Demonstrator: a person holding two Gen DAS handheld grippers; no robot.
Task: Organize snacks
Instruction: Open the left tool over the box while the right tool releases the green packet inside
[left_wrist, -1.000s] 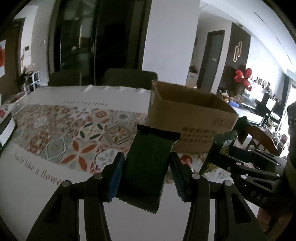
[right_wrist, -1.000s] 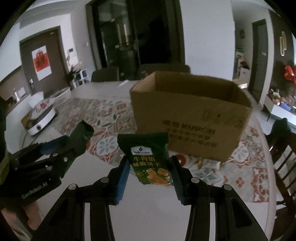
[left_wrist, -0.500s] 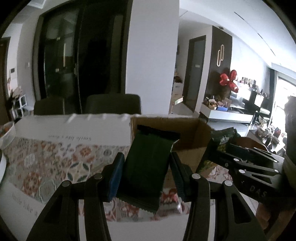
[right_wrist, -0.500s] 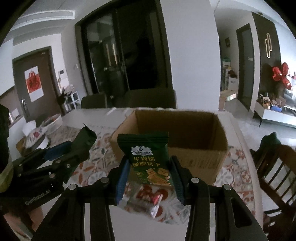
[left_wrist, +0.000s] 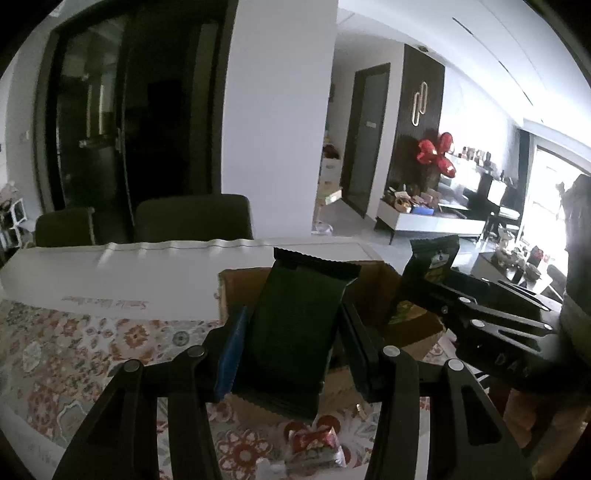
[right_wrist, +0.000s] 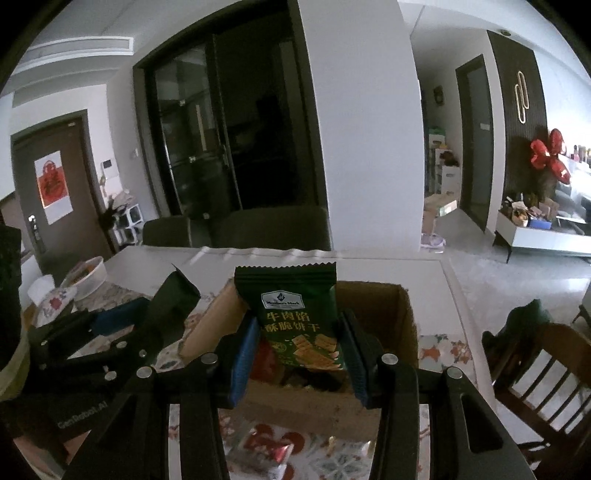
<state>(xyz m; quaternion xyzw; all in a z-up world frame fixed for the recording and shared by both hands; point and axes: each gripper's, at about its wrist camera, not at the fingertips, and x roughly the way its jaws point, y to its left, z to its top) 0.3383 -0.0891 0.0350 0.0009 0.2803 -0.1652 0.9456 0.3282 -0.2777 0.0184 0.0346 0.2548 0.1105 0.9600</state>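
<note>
Left gripper fingers clamping dark packet, print unseen, right gripper fingers clamping green cracker packet, cardboard box interior mostly hidden

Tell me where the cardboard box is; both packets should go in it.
In both wrist views the open cardboard box sits on the patterned tablecloth, straight ahead, just beyond and below both held green snack packets.

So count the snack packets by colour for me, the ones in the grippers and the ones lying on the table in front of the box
Green packets: 2, one in the left gripper and one in the right gripper
Red packets: 1, on the table by the box
Total: 3
</note>
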